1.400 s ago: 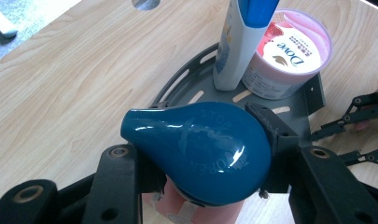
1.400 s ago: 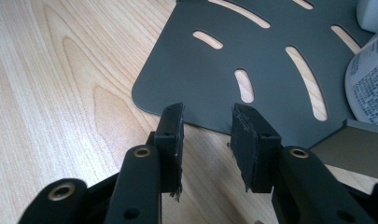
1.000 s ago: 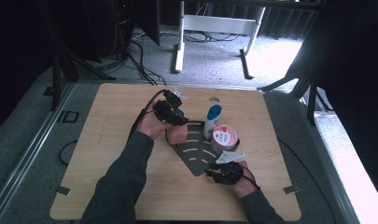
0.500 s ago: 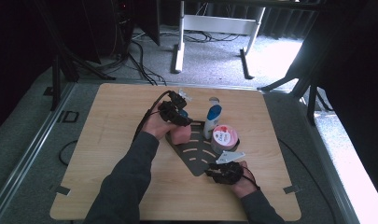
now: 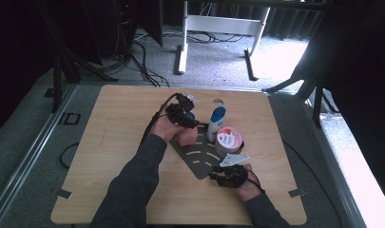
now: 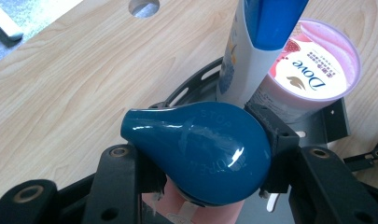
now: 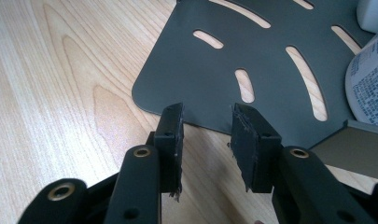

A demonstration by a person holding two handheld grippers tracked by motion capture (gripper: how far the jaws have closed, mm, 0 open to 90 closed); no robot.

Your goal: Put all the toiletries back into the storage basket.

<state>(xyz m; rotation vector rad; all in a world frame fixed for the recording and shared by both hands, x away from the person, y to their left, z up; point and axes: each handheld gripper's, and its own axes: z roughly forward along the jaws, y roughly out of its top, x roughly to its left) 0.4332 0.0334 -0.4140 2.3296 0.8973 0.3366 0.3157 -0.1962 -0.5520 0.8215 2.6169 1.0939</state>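
Clamping the teal-capped pink bottle (image 6: 198, 151), the left gripper (image 5: 181, 115) has carried it closer beside the Dove tub (image 5: 228, 139) on the slotted rack (image 5: 199, 159), nearly placed, while the right gripper (image 7: 206, 140) jaws hover half-open, empty.

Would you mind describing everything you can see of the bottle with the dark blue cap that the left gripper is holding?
The dark blue cap is glossy plastic, teardrop-shaped, with raised "STOP" and "OPEN" lettering, and looks shut. Beneath it shows a pink bottle body with a pale label edge. The left gripper is shut on it, one black pad at each side just under the cap. In the high view it is over the near-left part of the dark slotted tray, beside the white bottle with the blue cap and the Dove tub.
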